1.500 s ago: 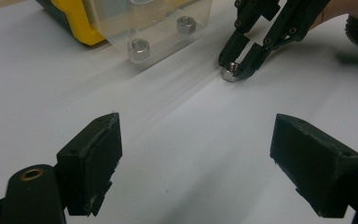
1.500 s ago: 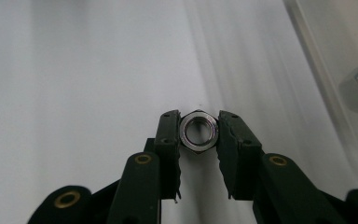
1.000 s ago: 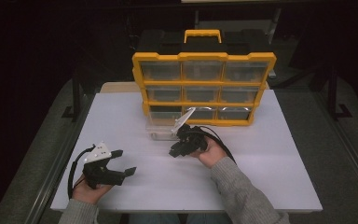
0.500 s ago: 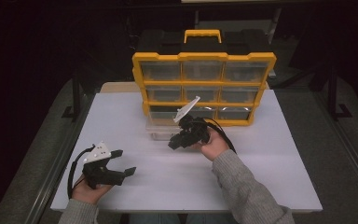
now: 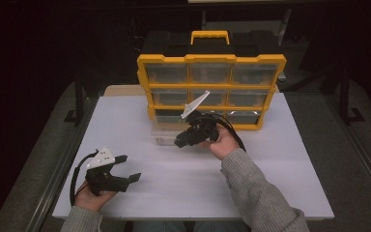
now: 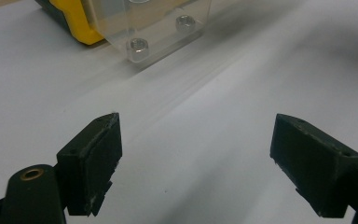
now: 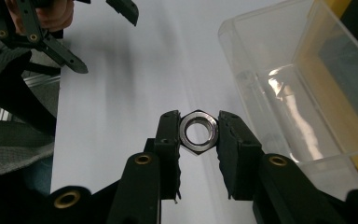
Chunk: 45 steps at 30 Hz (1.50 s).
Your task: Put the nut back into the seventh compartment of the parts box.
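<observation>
My right gripper [image 7: 198, 133] had lifted off the worktop [image 5: 280, 159] toward frame centre, jaws clenched on the nut [image 7: 198, 132] beside the clear drawer [image 7: 298, 84]; pick done, drop-off next. Left gripper [image 5: 125, 169] idle, jaws apart, lower left.

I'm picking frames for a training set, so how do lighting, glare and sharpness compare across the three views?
High view: white table bright, surroundings nearly black, the organizer slightly soft. Left gripper view: the open left gripper looks fairly sharp; the clear drawer and its nuts are blurred, the table streaky. Right gripper view: the hex nut in the right gripper is crisp; glare patches on the drawer's wall.
</observation>
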Motion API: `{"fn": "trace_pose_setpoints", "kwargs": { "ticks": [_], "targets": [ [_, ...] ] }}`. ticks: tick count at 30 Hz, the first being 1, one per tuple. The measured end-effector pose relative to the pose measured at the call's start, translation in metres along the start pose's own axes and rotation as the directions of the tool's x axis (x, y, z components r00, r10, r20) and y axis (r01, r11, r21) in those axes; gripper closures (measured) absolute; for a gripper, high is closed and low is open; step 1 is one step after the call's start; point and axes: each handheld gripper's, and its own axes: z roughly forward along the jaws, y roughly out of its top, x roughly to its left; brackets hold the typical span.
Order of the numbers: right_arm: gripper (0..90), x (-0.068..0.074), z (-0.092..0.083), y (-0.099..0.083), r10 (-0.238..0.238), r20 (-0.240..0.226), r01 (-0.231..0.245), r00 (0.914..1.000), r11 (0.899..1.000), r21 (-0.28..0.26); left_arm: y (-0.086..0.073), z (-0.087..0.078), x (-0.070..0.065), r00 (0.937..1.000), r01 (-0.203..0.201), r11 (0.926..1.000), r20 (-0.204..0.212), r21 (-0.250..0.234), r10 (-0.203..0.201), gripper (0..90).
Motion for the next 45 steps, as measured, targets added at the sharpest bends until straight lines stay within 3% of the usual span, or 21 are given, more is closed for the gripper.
{"fn": "trace_pose_setpoints", "kwargs": {
  "ticks": [13,29,37,39,45],
  "targets": [
    [68.9,-0.011,-0.015,0.016,0.007,0.022,-0.007,0.9997,1.000,-0.017,0.001,0.000,0.000,1.0000,-0.006,1.0000,0.000,0.001,0.006,16.6],
    [68.9,-0.029,-0.022,0.039,-0.010,0.057,0.011,0.9983,1.000,-0.020,0.002,0.001,0.000,1.0000,0.002,0.9999,0.005,-0.010,-0.002,16.5],
    [68.8,-0.039,-0.019,0.047,-0.022,0.078,0.023,0.9967,1.000,-0.018,0.002,0.002,0.000,1.0000,-0.002,1.0000,0.006,-0.009,0.002,16.6],
    [68.9,-0.040,-0.017,0.048,0.013,0.076,-0.013,0.9970,1.000,-0.002,0.002,0.002,0.000,1.0000,-0.004,0.9999,0.006,-0.009,0.004,16.6],
    [68.9,-0.045,-0.006,0.049,0.018,0.090,-0.020,0.9958,1.000,0.011,0.000,0.000,0.001,1.0000,-0.002,1.0000,0.002,-0.007,0.002,16.6]
  ]
}}
